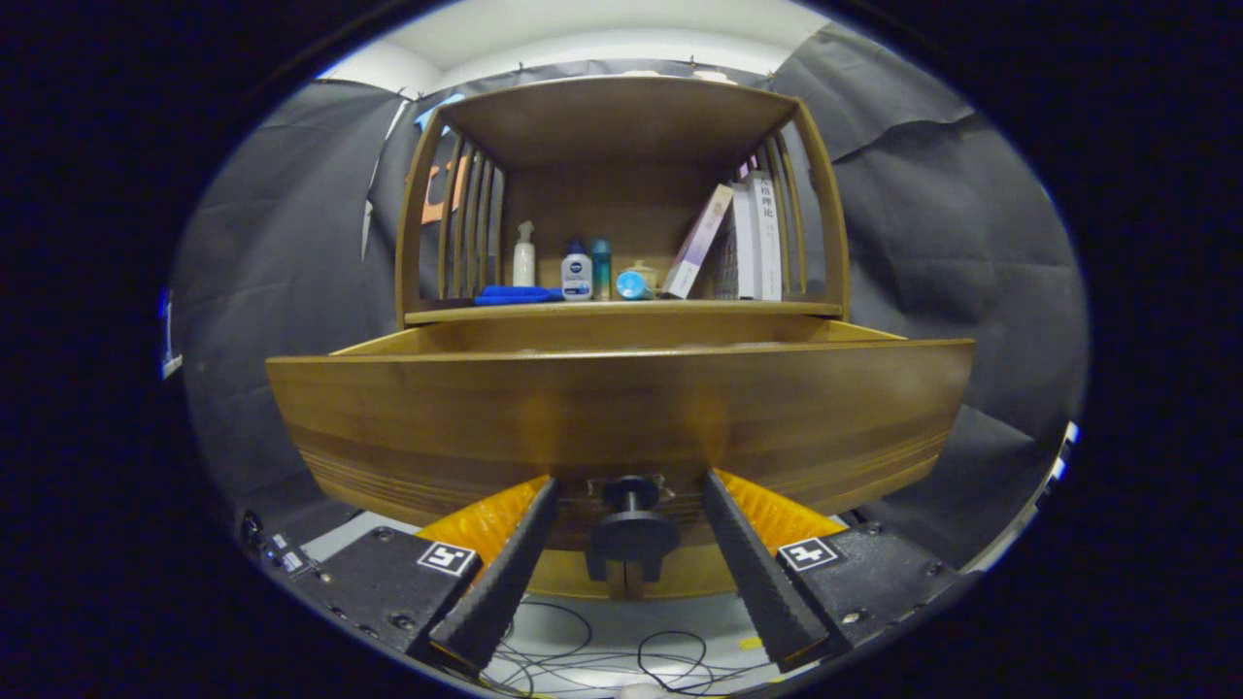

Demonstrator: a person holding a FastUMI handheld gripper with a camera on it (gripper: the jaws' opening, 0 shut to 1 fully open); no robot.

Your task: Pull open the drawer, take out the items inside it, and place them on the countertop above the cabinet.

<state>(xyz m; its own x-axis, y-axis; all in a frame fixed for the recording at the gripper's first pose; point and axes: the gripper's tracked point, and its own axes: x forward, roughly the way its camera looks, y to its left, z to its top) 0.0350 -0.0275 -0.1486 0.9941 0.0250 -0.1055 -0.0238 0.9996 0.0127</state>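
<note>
The wooden drawer (621, 408) stands pulled out of the cabinet, its wide front panel close ahead of me. Its dark round knob (632, 532) sits between my fingers (505, 582), with a gap on each side. My gripper (629, 480) is open around the knob, its tips near the drawer front. The front panel hides the inside of the drawer, so I cannot see what lies in it. Above the drawer runs the countertop (777, 309) of the cabinet, under a slatted wooden shelf frame.
On the countertop stand a blue cloth (517, 294), a white spray bottle (523, 254), a few small bottles (577, 272) and leaning books (748, 243). Loose cables (621, 655) lie on the floor below the drawer. Black cloth walls surround the cabinet.
</note>
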